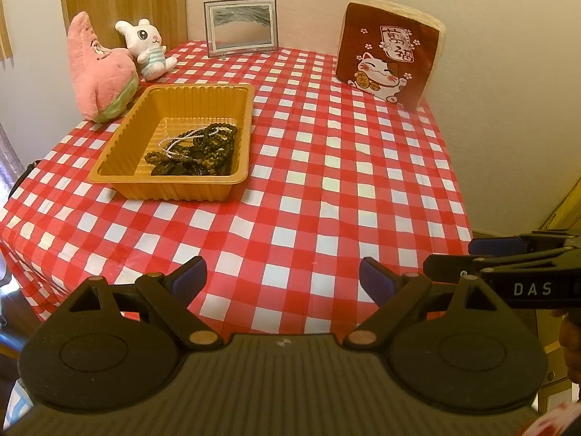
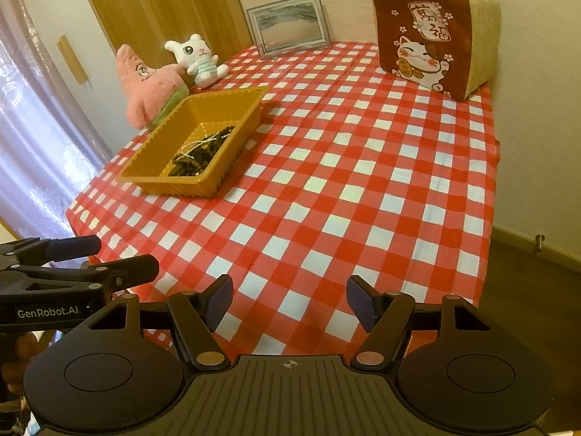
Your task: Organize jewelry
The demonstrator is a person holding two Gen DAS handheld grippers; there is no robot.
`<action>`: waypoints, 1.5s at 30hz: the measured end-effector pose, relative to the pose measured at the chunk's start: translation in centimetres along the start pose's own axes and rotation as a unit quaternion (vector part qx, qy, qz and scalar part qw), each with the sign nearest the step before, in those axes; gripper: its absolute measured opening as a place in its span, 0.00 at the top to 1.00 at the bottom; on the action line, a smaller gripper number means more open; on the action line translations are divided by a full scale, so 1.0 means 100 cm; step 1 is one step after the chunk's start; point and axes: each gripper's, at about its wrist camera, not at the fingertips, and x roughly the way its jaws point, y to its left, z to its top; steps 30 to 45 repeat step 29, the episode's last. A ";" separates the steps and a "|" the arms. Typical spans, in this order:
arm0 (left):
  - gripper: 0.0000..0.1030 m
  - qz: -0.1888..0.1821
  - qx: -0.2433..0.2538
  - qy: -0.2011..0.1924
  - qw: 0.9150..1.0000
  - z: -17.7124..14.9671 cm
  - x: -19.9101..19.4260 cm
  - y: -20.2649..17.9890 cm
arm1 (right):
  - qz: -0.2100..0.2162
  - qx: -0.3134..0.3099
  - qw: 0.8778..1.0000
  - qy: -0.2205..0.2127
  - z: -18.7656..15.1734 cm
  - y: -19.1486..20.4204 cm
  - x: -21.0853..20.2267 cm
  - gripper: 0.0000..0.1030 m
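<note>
Both grippers idle at the near edge of the table [image 1: 326, 181], nothing held. Left gripper [image 1: 283, 278]: fingers wide apart, empty. Right gripper [image 2: 288, 303]: same, pads spread, only checked cloth between them.

Jewelry [image 1: 198, 149]: dark bead strands plus a thin pale cord, all heaped in the near-right part of the orange tray [image 1: 120, 138]. Tray sits toward the table's left edge, just beside the pink plush [image 1: 98, 72]. No loose pieces visible on the cloth, so my read is the sorting hasn't started, or is finished; can't tell which.

If a piece has to come out:
- The left gripper is the nearer one; come in from above, clear of the ribbed wall.
- Pinch one strand at the top of the heap, not the cord, since they look tangled.
- Lift slowly; the tray looks light and may ride up, so brace its rim with the right gripper.
</note>
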 end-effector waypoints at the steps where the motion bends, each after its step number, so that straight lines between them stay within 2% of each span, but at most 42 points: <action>1: 0.13 0.000 0.000 0.000 1.000 0.000 0.000 0.000 | 0.000 0.000 1.000 0.000 0.000 0.000 0.000 0.33; 45: 0.13 0.003 0.001 0.000 1.000 0.002 0.007 0.001 | 0.005 -0.004 1.000 0.009 0.006 0.000 0.012 0.33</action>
